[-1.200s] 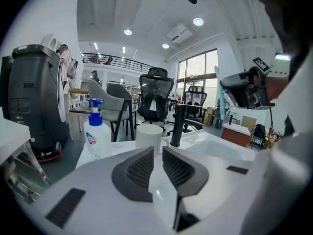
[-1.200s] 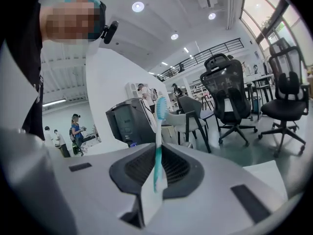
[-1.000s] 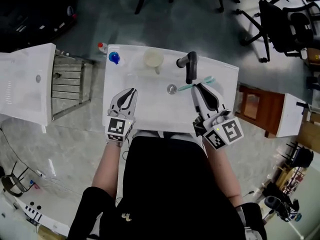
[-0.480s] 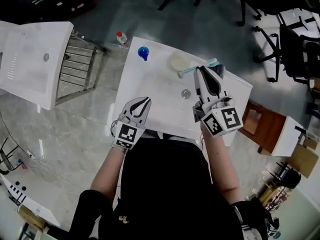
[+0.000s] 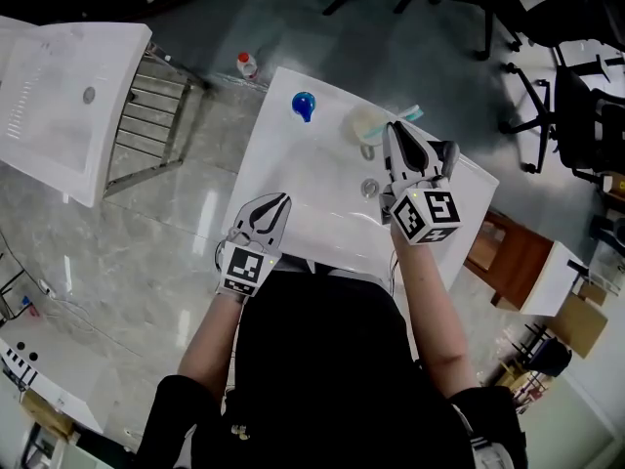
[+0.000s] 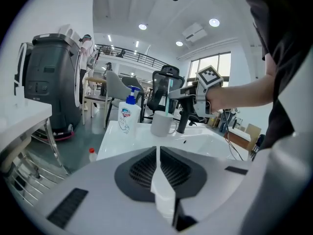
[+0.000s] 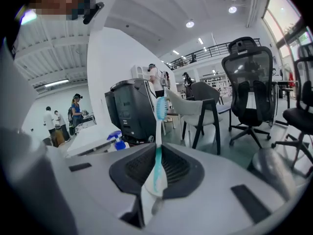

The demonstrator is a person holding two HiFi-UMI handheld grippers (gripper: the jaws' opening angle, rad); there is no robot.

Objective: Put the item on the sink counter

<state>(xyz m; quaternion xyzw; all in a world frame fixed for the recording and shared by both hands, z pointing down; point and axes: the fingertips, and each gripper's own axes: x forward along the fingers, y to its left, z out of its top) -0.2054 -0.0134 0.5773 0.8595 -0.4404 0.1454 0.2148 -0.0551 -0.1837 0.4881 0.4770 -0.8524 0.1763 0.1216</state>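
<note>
A teal and white toothbrush [image 7: 157,126] stands upright between the jaws of my right gripper [image 7: 155,166], which is shut on its handle. In the head view, the right gripper [image 5: 395,133] hangs above the back of the white sink counter [image 5: 283,154]. The brush head [image 5: 411,113] pokes out just past a pale cup [image 5: 363,123]. My left gripper [image 5: 274,207] is shut and empty over the basin's front left. From the left gripper [image 6: 157,166] view I see the cup [image 6: 162,123] on the counter.
A blue-topped soap bottle [image 5: 304,105] stands at the back left of the counter and a dark faucet [image 5: 445,156] at the back right. The drain [image 5: 369,188] lies mid-basin. On the left are another white sink unit [image 5: 59,86] and a metal rack [image 5: 146,115]. Office chairs [image 5: 576,96] stand on the right.
My right gripper has lifted the toothbrush from low in the basin beside the faucet, up and toward the cup. The left gripper stays shut near the front edge.
</note>
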